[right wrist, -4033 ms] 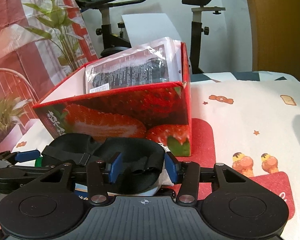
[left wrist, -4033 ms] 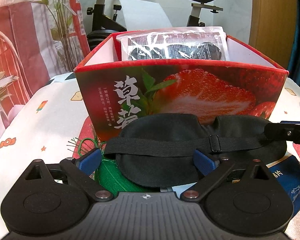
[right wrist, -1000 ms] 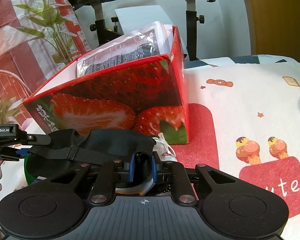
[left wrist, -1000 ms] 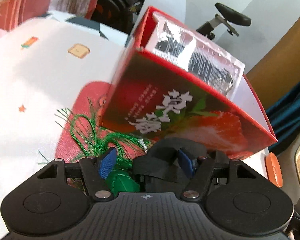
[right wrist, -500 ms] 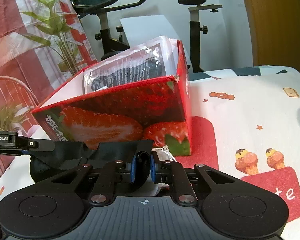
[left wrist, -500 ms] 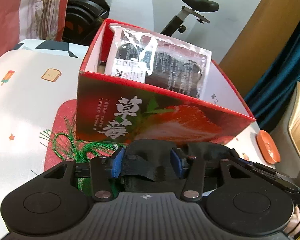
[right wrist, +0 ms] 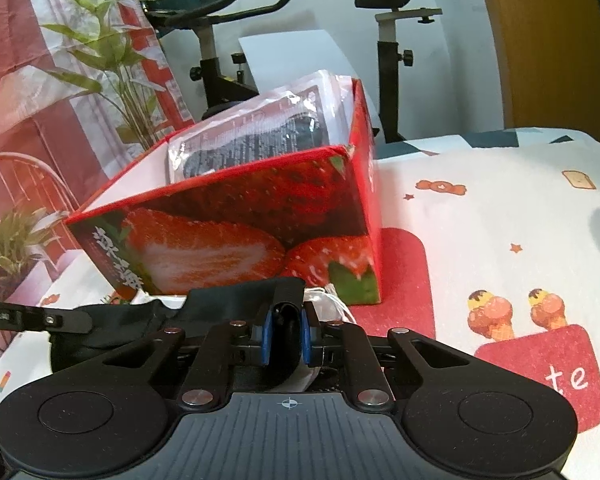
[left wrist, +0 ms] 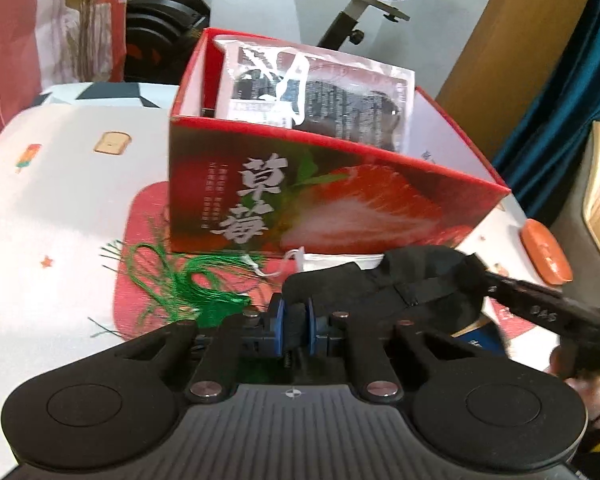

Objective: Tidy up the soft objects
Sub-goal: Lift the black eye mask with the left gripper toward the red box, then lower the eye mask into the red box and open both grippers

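Currently, the black eye mask (left wrist: 384, 288) is pinched at one end by the left tool (left wrist: 295, 326) and at the other by the right tool (right wrist: 286, 334), both pairs of blue pads being pressed nearly together on the fabric. It is held stretched just before the strawberry box (left wrist: 300, 200), over the counter (left wrist: 60, 200).

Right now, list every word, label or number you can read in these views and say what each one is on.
"草莓": large white characters on the front of the red strawberry box.
"te": white letters on a red patch of the tablecloth; the rest is hidden.
Small columns beside "草莓": too small to read.
Print on the plastic packet in the box: blurred, unreadable.
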The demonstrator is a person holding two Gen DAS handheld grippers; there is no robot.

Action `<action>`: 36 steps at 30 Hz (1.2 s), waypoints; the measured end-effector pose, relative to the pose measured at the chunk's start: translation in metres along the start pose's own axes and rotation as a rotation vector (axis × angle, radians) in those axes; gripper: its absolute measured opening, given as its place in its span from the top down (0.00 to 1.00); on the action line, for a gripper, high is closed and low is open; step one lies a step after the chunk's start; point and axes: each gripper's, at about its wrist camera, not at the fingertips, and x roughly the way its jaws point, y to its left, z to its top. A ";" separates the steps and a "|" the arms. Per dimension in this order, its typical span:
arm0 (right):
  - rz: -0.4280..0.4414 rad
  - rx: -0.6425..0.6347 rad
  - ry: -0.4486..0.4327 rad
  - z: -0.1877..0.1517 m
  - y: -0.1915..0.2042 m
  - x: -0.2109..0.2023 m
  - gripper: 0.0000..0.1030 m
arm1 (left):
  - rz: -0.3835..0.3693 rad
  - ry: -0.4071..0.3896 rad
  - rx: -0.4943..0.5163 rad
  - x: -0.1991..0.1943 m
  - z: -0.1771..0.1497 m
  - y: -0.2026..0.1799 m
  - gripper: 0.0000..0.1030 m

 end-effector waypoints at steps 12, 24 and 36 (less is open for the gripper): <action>0.029 -0.109 -0.054 0.011 0.019 -0.019 0.90 | 0.063 -0.151 0.111 -0.035 0.012 -0.021 0.91; 0.075 -0.211 -0.152 0.044 0.043 -0.043 0.90 | 0.145 -0.338 0.218 -0.070 0.048 -0.040 0.90; 0.083 -0.252 -0.245 0.092 0.060 -0.048 0.91 | 0.159 -0.435 0.228 -0.080 0.083 -0.046 0.94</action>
